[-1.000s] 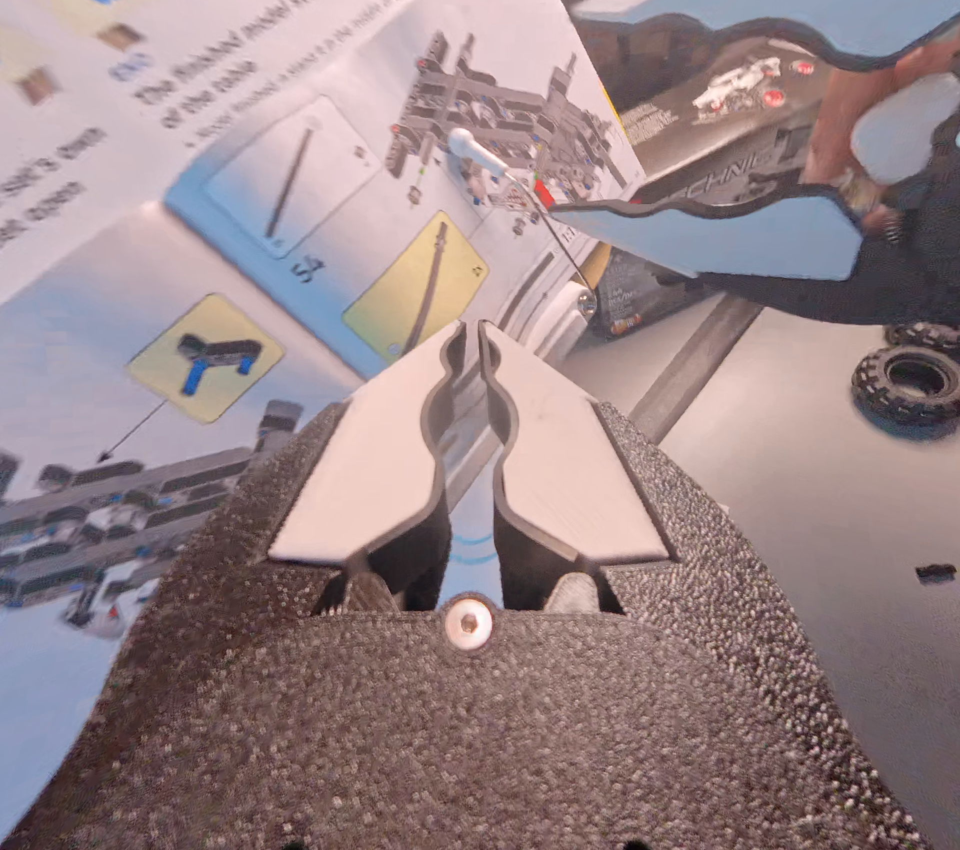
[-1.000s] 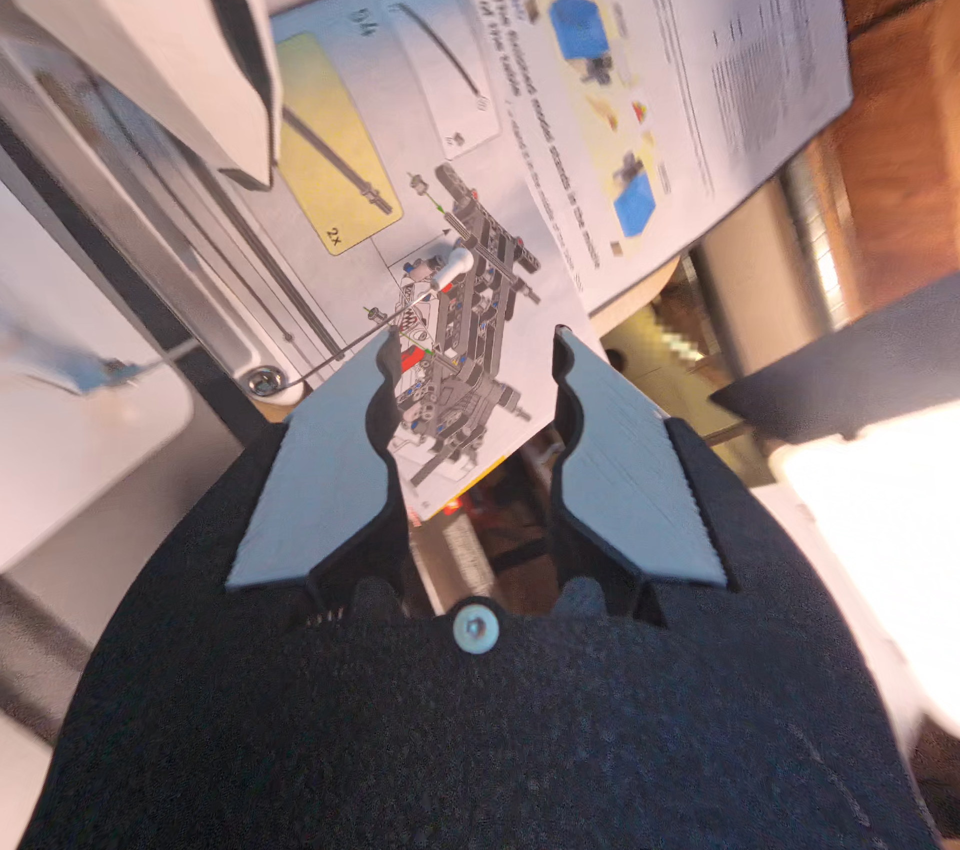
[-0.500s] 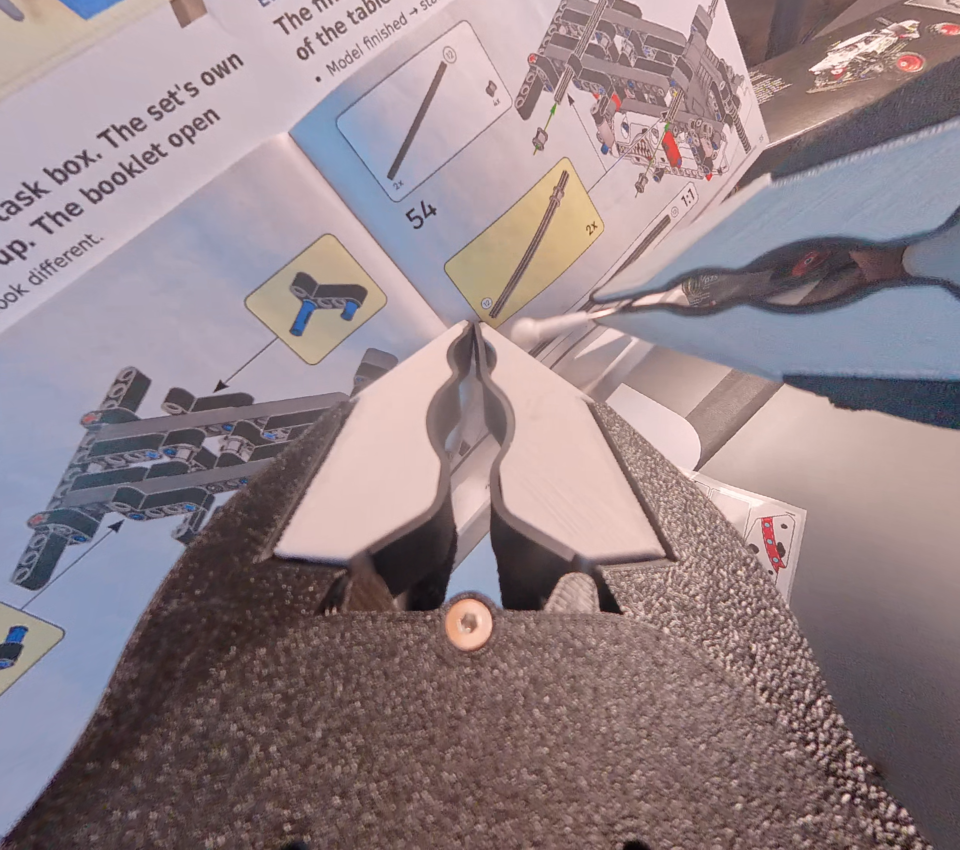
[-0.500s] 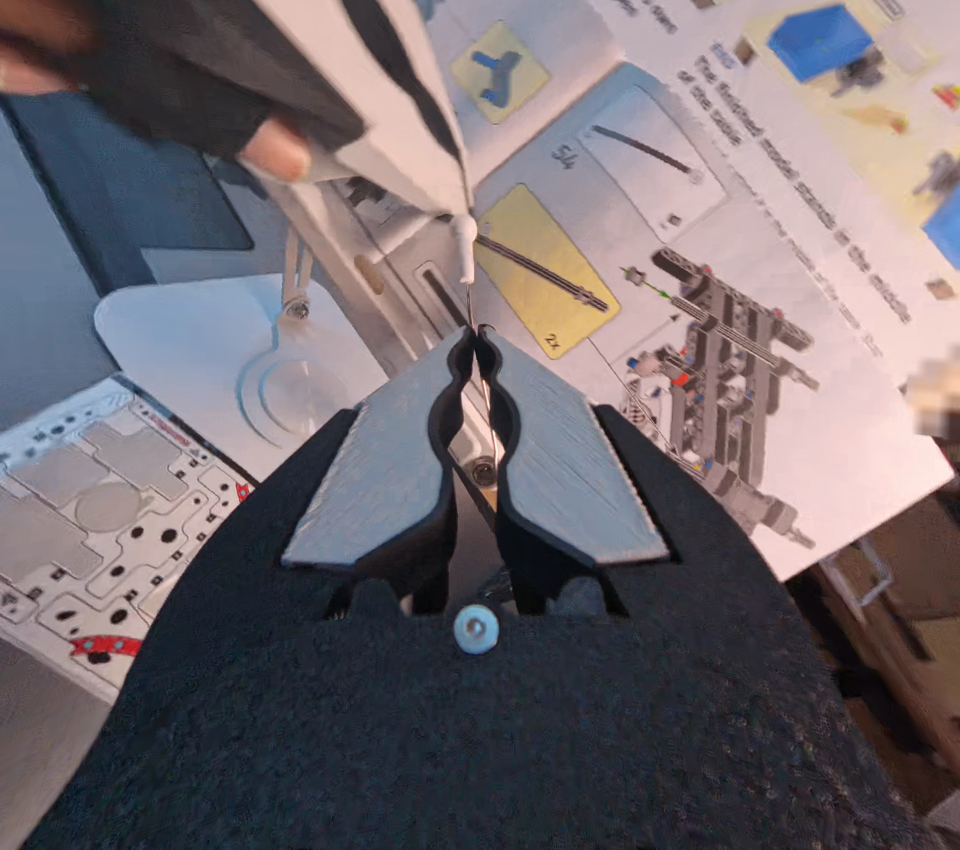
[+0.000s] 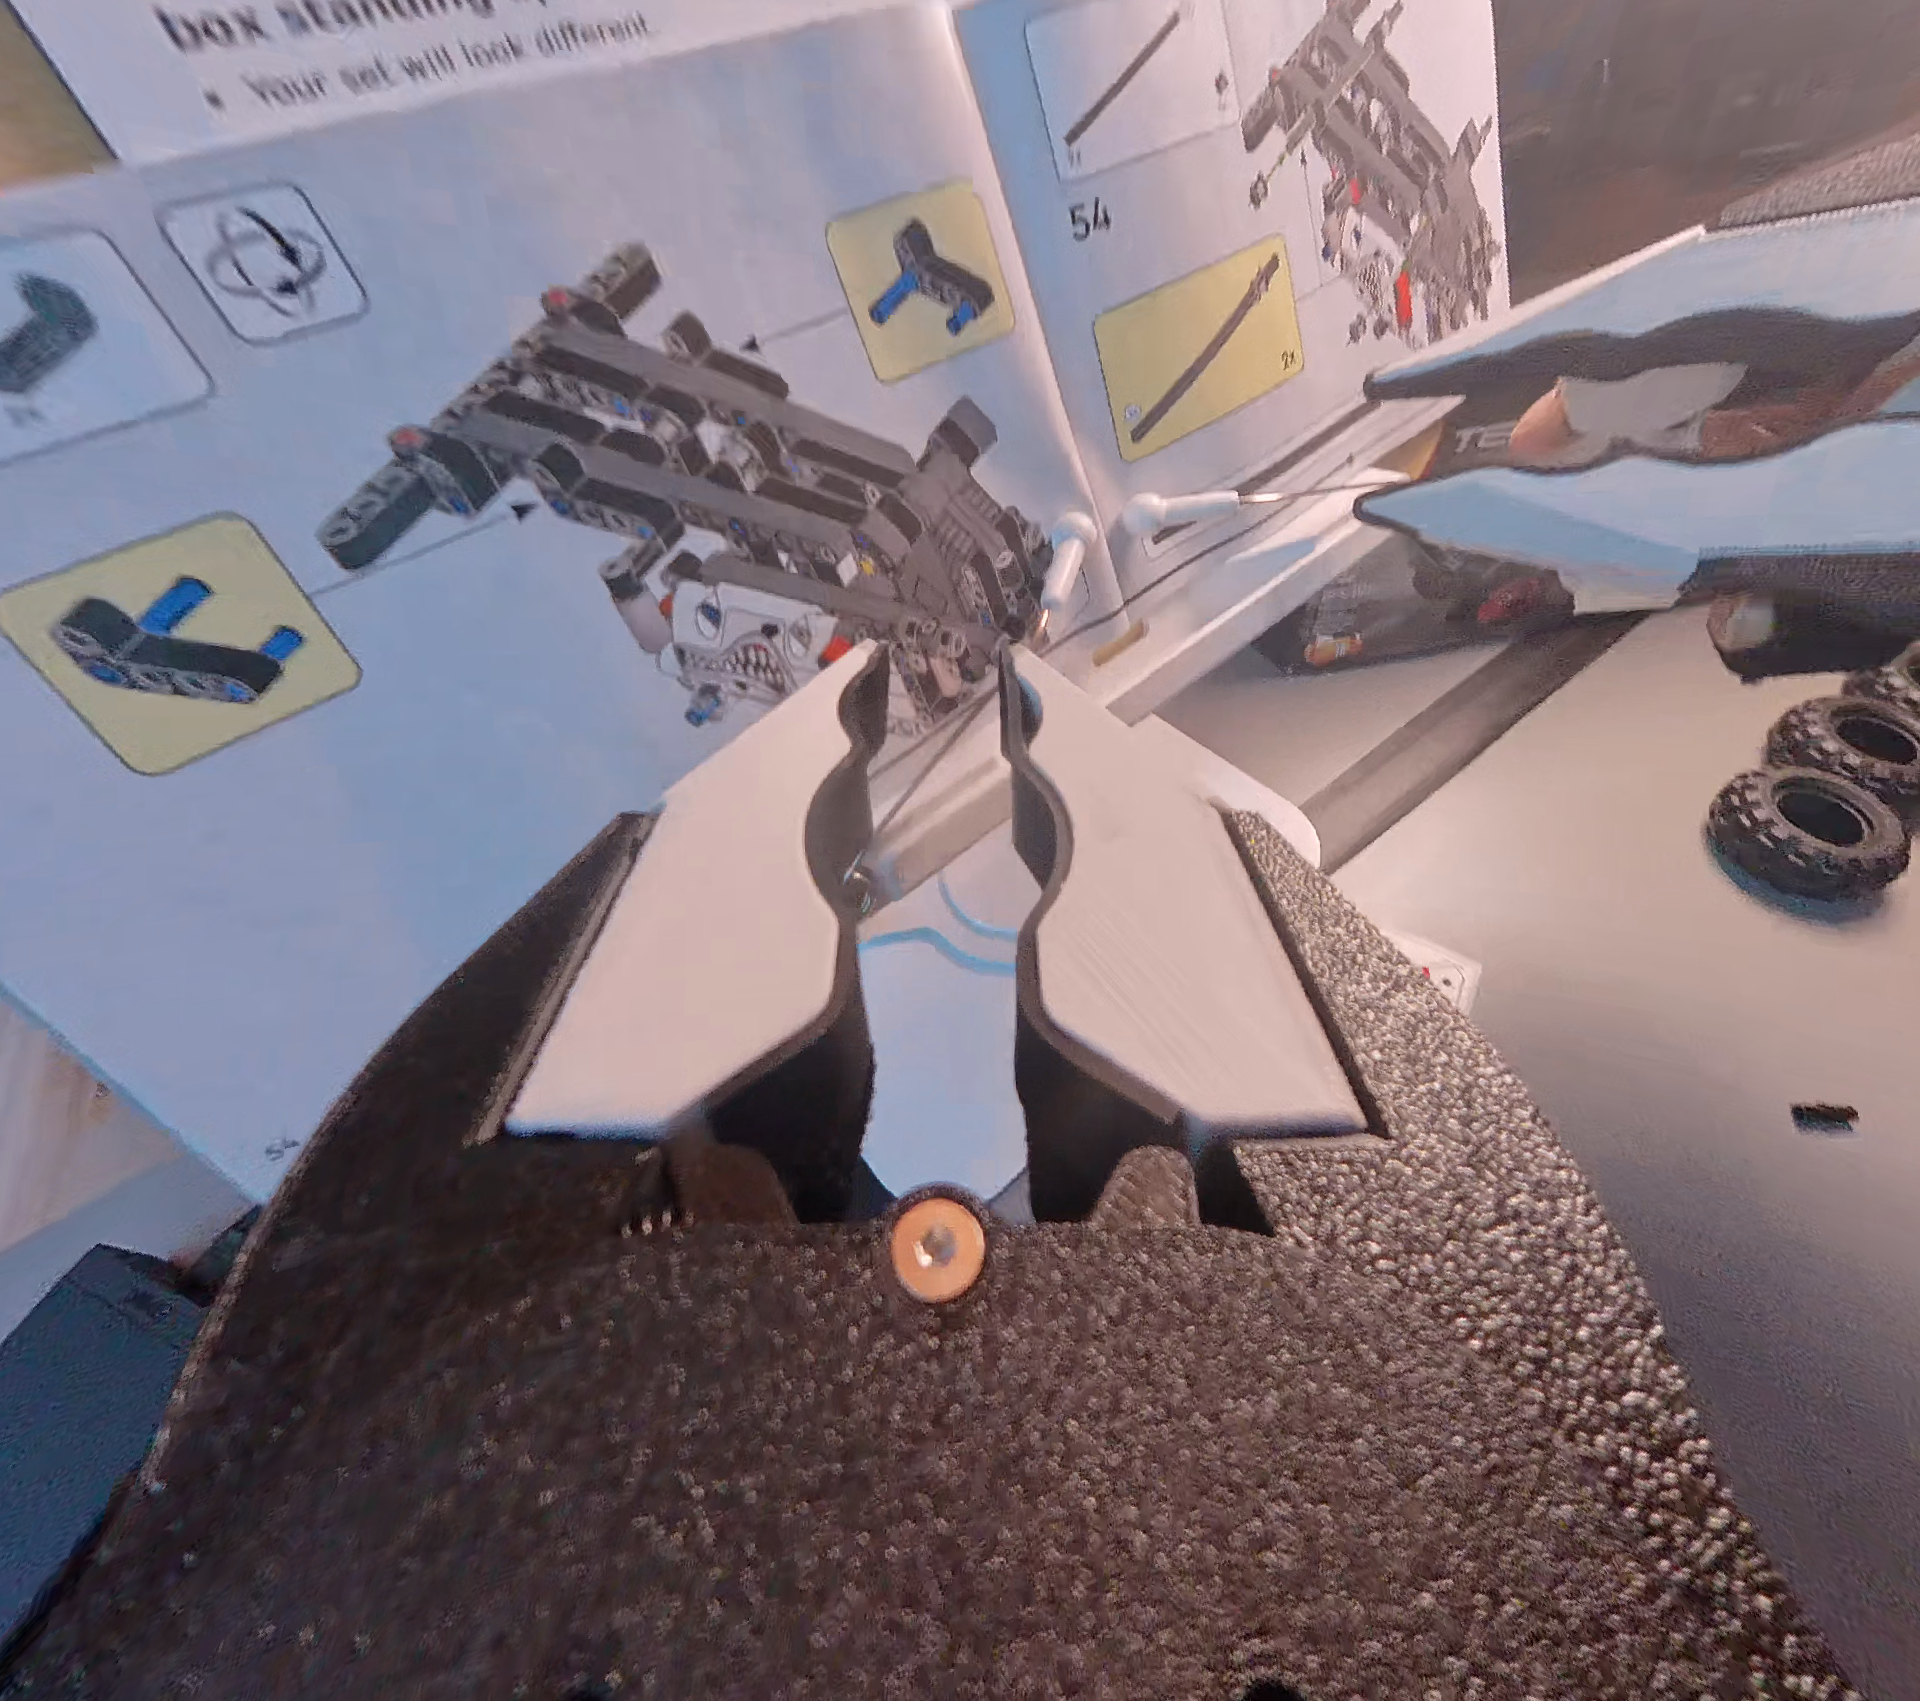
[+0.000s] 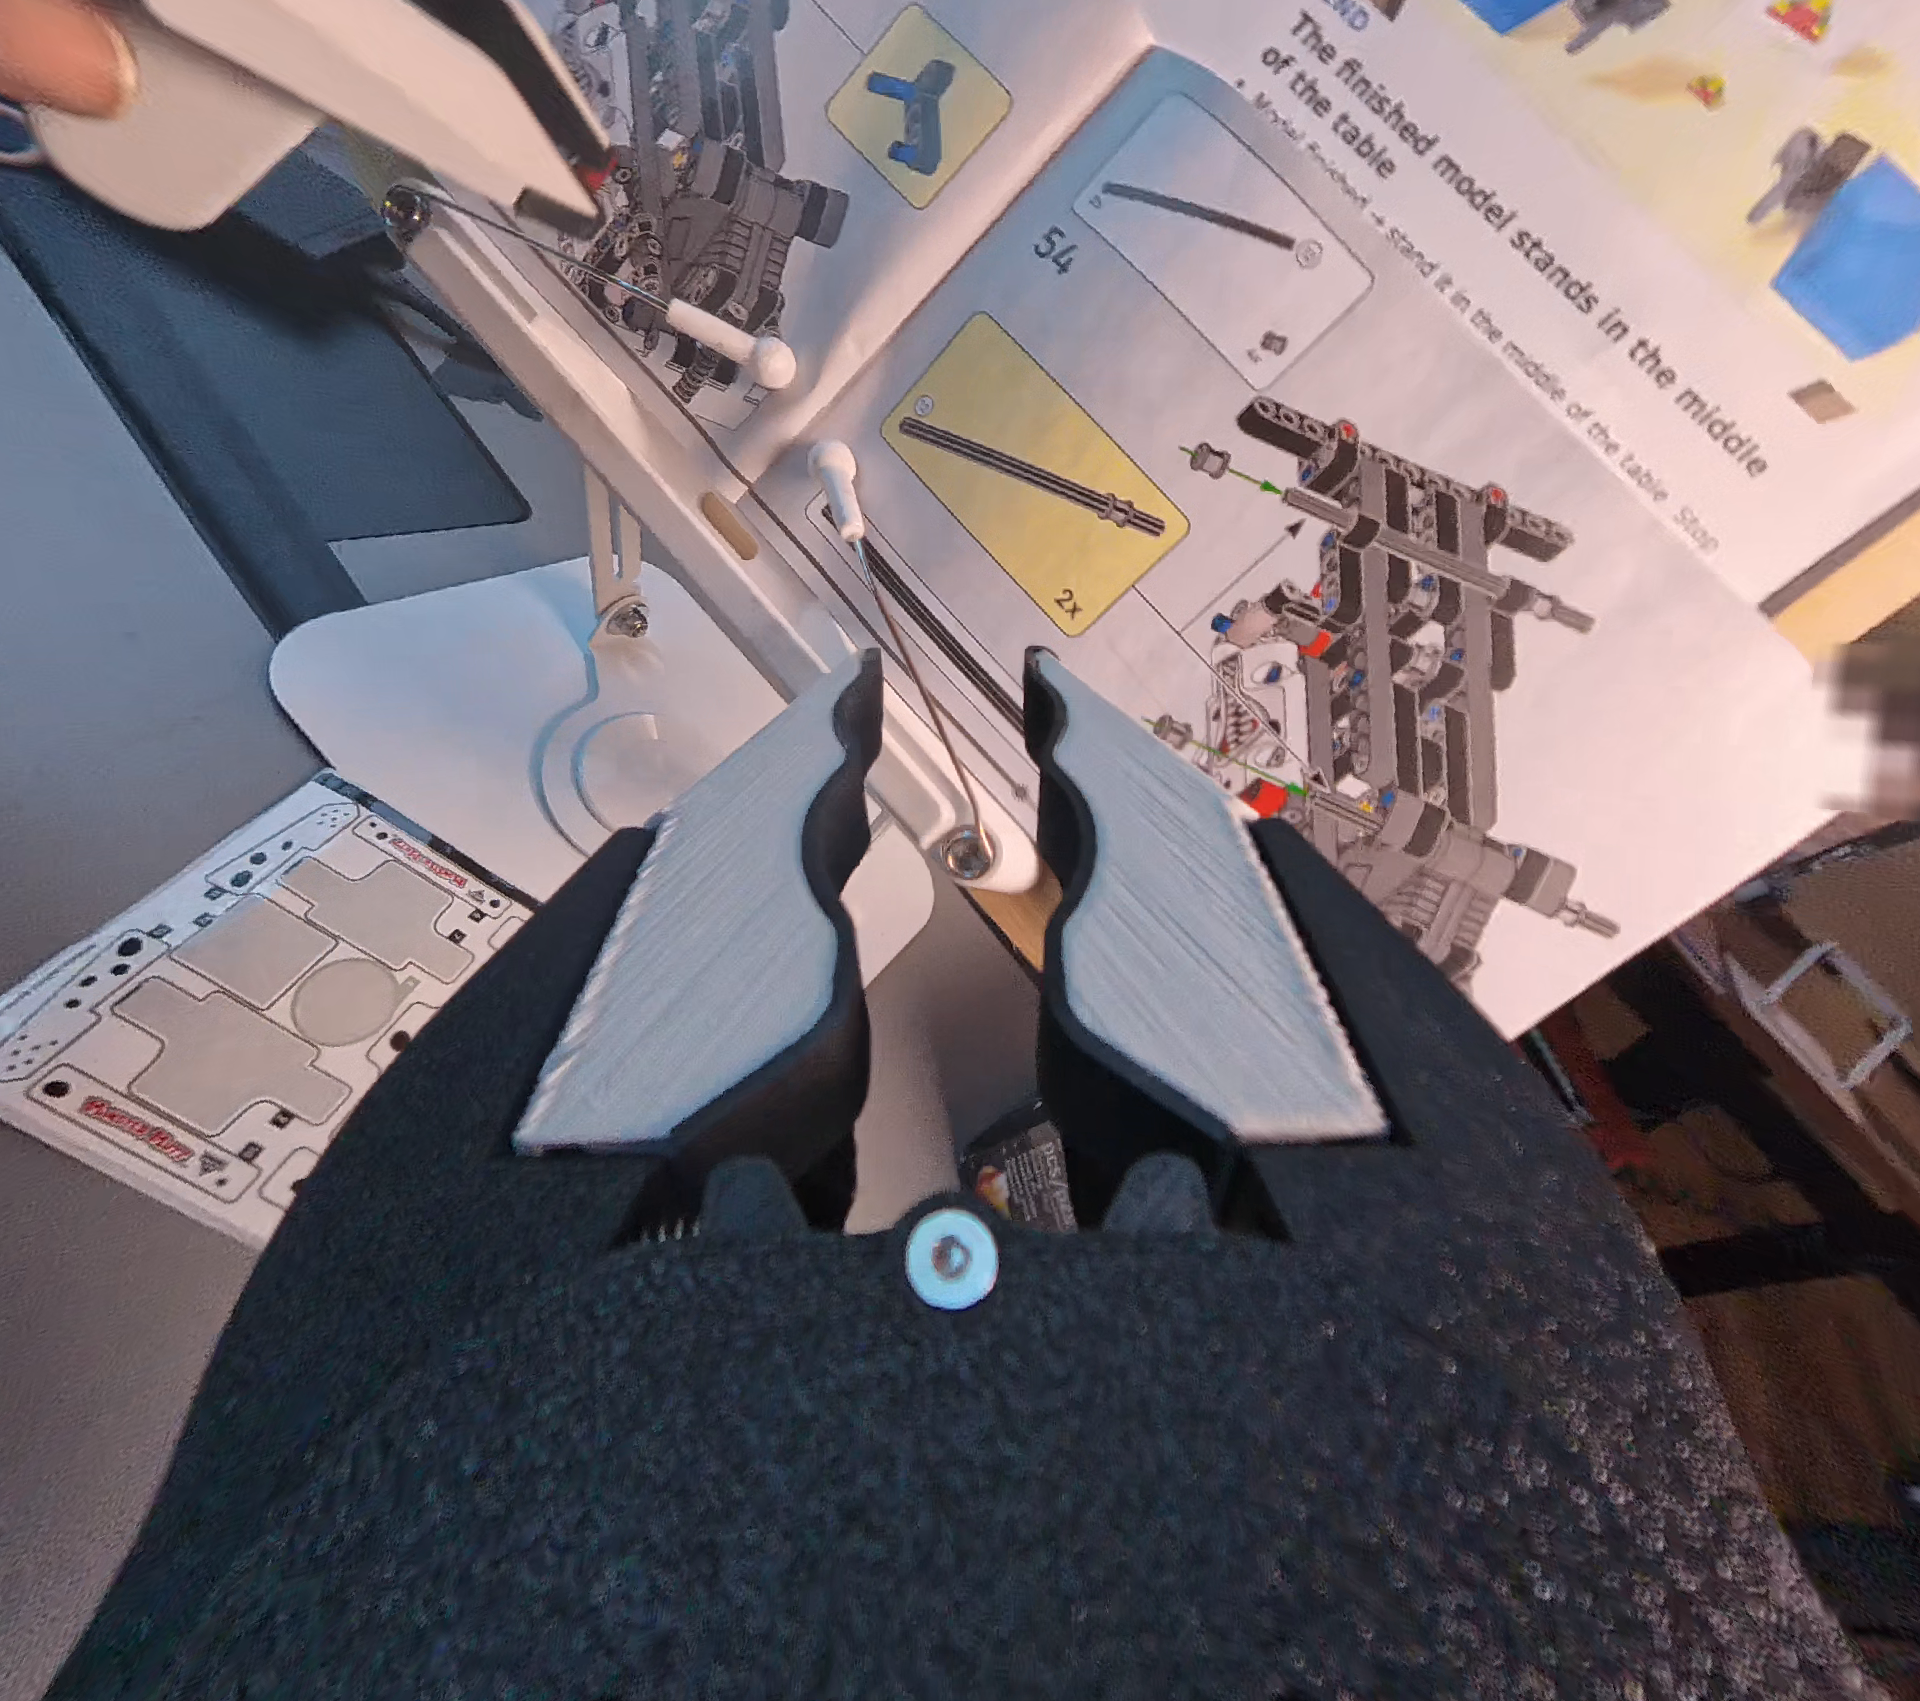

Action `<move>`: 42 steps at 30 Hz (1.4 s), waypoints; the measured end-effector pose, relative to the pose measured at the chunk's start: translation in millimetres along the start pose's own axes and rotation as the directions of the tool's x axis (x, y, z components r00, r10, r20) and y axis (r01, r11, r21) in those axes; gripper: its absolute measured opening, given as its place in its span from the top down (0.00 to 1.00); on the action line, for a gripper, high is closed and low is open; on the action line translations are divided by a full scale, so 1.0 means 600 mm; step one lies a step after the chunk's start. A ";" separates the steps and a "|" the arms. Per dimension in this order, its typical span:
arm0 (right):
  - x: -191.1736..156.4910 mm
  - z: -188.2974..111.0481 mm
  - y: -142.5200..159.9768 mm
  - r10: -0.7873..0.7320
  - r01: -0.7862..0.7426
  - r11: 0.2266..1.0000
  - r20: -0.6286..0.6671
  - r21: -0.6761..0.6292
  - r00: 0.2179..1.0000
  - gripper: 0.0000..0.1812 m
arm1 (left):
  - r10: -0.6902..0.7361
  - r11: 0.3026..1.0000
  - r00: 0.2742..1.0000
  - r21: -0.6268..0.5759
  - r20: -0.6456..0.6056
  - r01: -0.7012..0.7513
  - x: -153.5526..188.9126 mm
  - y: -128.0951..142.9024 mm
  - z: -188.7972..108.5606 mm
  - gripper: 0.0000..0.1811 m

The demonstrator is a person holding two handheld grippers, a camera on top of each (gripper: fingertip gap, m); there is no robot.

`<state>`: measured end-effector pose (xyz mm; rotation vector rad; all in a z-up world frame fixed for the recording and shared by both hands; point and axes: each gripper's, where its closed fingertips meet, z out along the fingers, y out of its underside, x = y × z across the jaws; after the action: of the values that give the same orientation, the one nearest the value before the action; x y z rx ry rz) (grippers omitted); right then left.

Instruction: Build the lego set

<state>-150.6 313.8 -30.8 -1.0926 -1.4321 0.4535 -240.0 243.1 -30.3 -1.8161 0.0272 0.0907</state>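
Nearest in the left wrist view, the left gripper (image 5: 938,659) has its two fingers a little apart. The thin wire of the left page clip (image 5: 1070,555) runs up through the gap, but I cannot tell if it touches either finger, and nothing is pinched. In the right wrist view the right gripper (image 6: 954,664) is likewise parted, with the wire of the right page clip (image 6: 834,475) passing between the fingers and free of them. Both wires hinge on the front ledge of a white book stand (image 6: 436,685) and end in white rounded tips that lie on the open instruction booklet (image 5: 416,768). I judge that these wires are springy and smooth, so a grip on the bare wire may slip; the thicker white tip seems the better place to hold. The booklet is thin paper, light and floppy. It would crease or tear if it is pulled from a corner, so a page should be taken near its lower edge, close to the ledge. A sticker sheet (image 6: 239,997) lies flat on the table (image 5: 1662,1236) beside the stand base. Farther to the right on the table are loose parts of the set: black tyres (image 5: 1808,830) and one very small dark piece (image 5: 1823,1116). The tyres look like soft rubber, light and not slippery, and should be squeezed across the tread. The small piece is probably hard and easy to flick away, so it needs the fingertips only.
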 end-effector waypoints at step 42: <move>-0.198 -0.448 0.148 0.631 -0.616 0.774 -0.114 0.144 0.767 0.84 | -0.088 0.976 0.943 0.216 0.321 0.017 -0.216 -0.077 -0.094 0.98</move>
<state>109.3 172.7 -113.3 -1.4871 -0.8611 0.8832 -363.3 196.0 37.9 -1.5689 -0.2413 0.3409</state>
